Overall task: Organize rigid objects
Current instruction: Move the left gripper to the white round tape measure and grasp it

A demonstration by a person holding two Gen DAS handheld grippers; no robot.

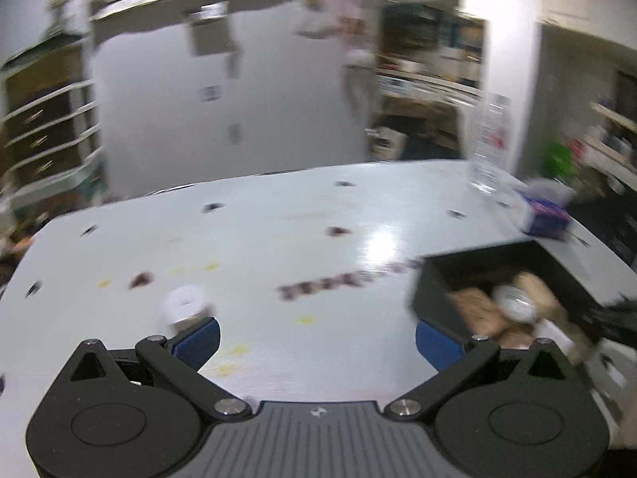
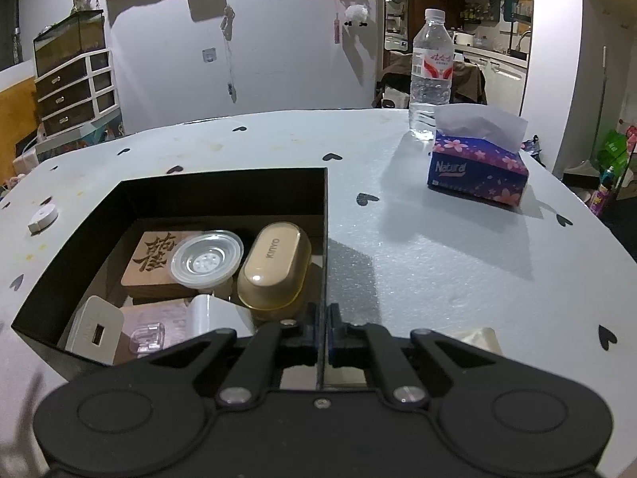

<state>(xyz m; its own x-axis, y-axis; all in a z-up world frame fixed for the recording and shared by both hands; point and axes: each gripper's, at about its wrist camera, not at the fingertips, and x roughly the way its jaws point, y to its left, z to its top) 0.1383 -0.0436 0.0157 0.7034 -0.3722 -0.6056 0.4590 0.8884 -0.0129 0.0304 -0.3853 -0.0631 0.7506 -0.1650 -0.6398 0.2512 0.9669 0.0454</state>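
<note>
Right wrist: tissue box [image 2: 477, 167], bottle [image 2: 432, 71]

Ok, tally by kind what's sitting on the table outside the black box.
Water bottle: 1
Tissue box: 1
White round disc: 1
Pale object at the near edge, kind unclear: 1
Total: 4

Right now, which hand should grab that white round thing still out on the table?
Left, probably. The left gripper is open and empty, with the white disc just ahead of its fingers. The right gripper is shut on the black box wall.
</note>
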